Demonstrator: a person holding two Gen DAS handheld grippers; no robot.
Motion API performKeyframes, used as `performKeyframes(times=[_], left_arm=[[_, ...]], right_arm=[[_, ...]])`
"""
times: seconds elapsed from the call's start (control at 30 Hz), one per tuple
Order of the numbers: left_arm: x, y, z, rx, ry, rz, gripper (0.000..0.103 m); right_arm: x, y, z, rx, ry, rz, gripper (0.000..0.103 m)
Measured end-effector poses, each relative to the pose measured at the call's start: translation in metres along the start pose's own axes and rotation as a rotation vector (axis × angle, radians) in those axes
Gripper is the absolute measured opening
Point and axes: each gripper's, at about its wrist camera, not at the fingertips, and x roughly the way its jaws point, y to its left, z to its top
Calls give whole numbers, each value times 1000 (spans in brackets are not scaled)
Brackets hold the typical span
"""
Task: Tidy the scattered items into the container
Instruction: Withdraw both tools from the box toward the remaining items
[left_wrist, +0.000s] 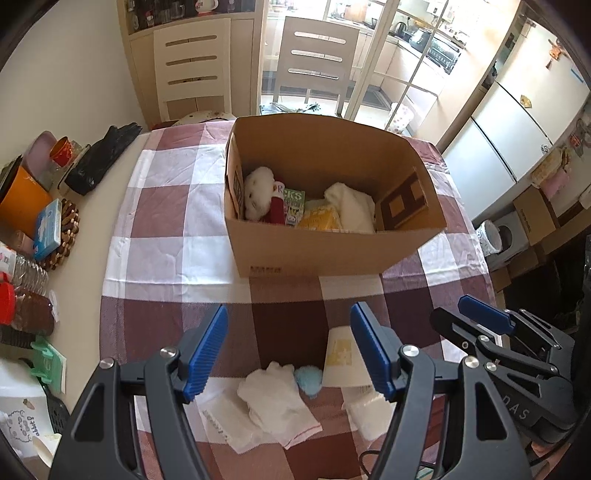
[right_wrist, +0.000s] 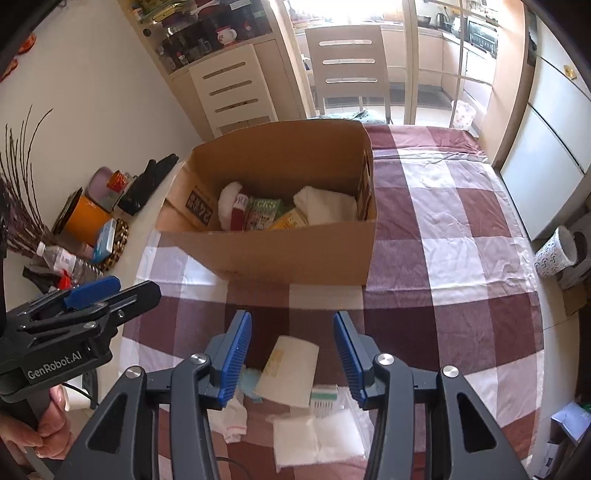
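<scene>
An open cardboard box stands on the checked tablecloth and holds a white plush toy, a green card box, a yellow packet and a white cloth. On the cloth in front of it lie a paper cup, a white glove, a blue pompom and white packets. My left gripper hovers open above the glove and pompom. My right gripper is open over the cup, its pads clear of it.
Along the table's left side stand bottles, an orange container, a woven trivet and black gloves. Two chairs stand beyond the far edge. A person's hand holds the left gripper's handle.
</scene>
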Motion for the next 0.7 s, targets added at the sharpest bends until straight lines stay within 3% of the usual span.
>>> performKeyframes(times=[0.7], left_arm=[[-36, 1, -61, -9, -22, 22, 71]], right_arm=[[-22, 6, -59, -30, 29, 25, 47]])
